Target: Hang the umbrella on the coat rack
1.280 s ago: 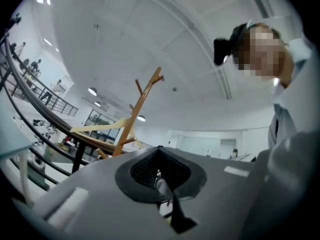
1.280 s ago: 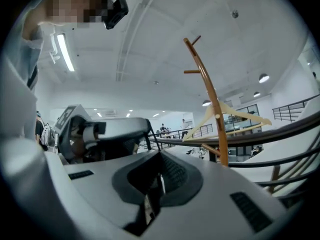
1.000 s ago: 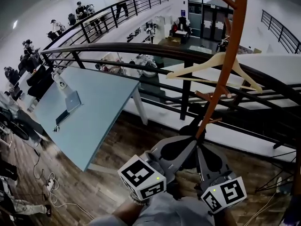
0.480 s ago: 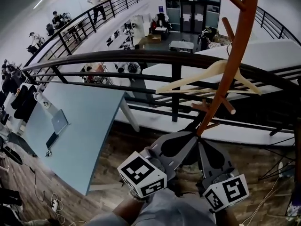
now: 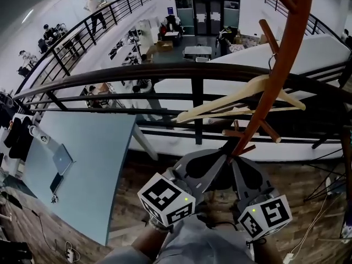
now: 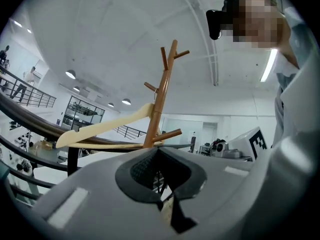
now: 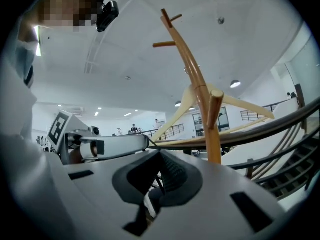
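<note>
A: Grippers, state?
B: Left gripper [image 5: 219,163]: jaws together at the tips, and the dark ribbed pads leave a hollow behind them. Thin dark lines + a pale sliver show through the slot low down; can't tell what they are. Right gripper [image 5: 237,165]: same, jaws closed, nothing identifiable between them. Both point away from the person, tips near each other, in front of the foot of the rack.
A: Rack pos.?
B: Brown wooden coat rack [image 5: 278,76] is right of centre, on the near side of the black metal railing [image 5: 137,73]. The head view cuts off its top, and its base is hidden behind the jaws. Both gripper views show the top w/ short pegs.
A: Anything on it?
B: Pale wooden clothes hanger [image 5: 231,100], about mid-pole, tilted, left end lower. Hook is small; can't tell which peg carries it.
A: Umbrella?
B: Can't pick it out in any view.
A: Surroundings?
B: Light blue table [image 5: 93,164] at left, its left edge cut off, w/ a grey laptop [image 5: 61,159] on it. Wood plank floor [image 5: 308,202] underneath. People on the far walkway [image 5: 93,1] at top left are too small for detail. The level below the railing is cluttered and hard to read.
</note>
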A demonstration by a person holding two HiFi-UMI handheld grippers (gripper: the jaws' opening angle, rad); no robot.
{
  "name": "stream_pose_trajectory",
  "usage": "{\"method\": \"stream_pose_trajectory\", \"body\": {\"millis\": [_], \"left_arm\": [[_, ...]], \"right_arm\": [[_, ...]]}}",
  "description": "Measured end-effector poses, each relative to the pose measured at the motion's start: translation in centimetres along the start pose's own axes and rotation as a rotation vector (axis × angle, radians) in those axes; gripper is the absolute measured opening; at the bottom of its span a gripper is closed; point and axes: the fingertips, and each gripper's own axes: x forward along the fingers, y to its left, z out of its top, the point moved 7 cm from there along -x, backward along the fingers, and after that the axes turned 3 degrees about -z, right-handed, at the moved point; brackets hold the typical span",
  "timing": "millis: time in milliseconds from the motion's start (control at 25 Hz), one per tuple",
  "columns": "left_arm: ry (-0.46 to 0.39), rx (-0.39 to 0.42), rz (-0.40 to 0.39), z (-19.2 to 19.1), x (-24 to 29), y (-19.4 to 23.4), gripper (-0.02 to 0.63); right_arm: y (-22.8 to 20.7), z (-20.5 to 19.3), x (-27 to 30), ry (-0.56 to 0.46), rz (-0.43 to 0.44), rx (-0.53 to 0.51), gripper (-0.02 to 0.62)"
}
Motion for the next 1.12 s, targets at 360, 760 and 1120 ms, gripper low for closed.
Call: {"method": "stream_pose_trajectory", "body": {"millis": [360, 760, 1120], "left_arm": [[0.024, -0.004, -0.002, -1.0, 1.5, 2.7, 0.002], [0.093, 0.084, 0.084, -2.7, 3.3, 5.3, 0.003], [0.16, 0.254, 0.176, -2.9, 4.7, 6.5, 0.003]], "right_arm": [[-1.1, -0.8, 2.0, 0.029, -0.039, 0.001, -0.002], [-3.1, -2.3, 4.0, 0.057, -0.066, 0.064, -0.002], [-4.0, -2.5, 5.5, 0.079, -0.074, 0.104, -0.002]]}}
